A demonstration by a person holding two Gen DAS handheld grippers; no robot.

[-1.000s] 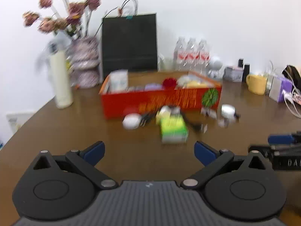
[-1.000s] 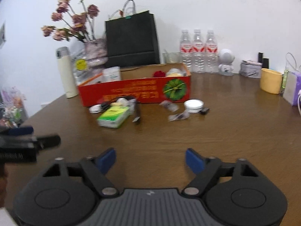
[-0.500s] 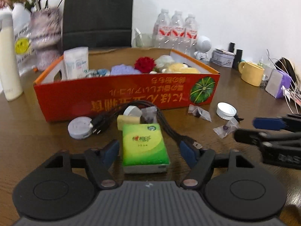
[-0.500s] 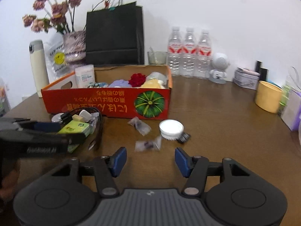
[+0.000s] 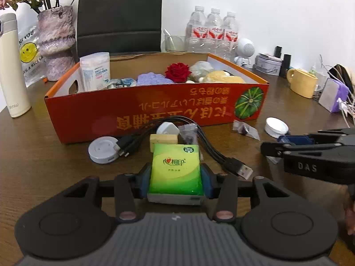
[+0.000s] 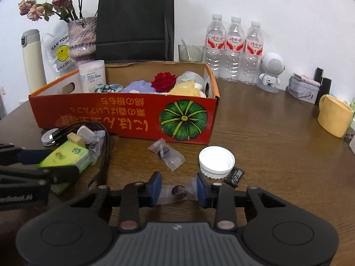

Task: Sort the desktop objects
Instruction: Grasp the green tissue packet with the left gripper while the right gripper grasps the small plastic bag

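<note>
My left gripper [image 5: 175, 182] is shut on a green tissue pack [image 5: 176, 170], which lies on the brown table in front of the orange cardboard box [image 5: 155, 108]. My right gripper [image 6: 177, 188] is shut on a clear candy wrapper with a dark sweet [image 6: 177, 191], low over the table. The tissue pack [image 6: 68, 157] and the left gripper's fingers [image 6: 33, 157] also show at the left of the right wrist view. The box holds a red rose [image 5: 178, 72], a purple cloth and other items.
A second wrapped candy [image 6: 166, 153], a white lid [image 6: 216, 160], a black USB cable [image 5: 221, 157], a round grey disc [image 5: 103, 149] and a white plug lie before the box. A thermos, a vase, a black bag, water bottles and a yellow mug [image 6: 335, 118] stand behind.
Both grippers moved forward and down toward the box. The left one closed on the tissue pack. The right one closed on the candy wrapper.
</note>
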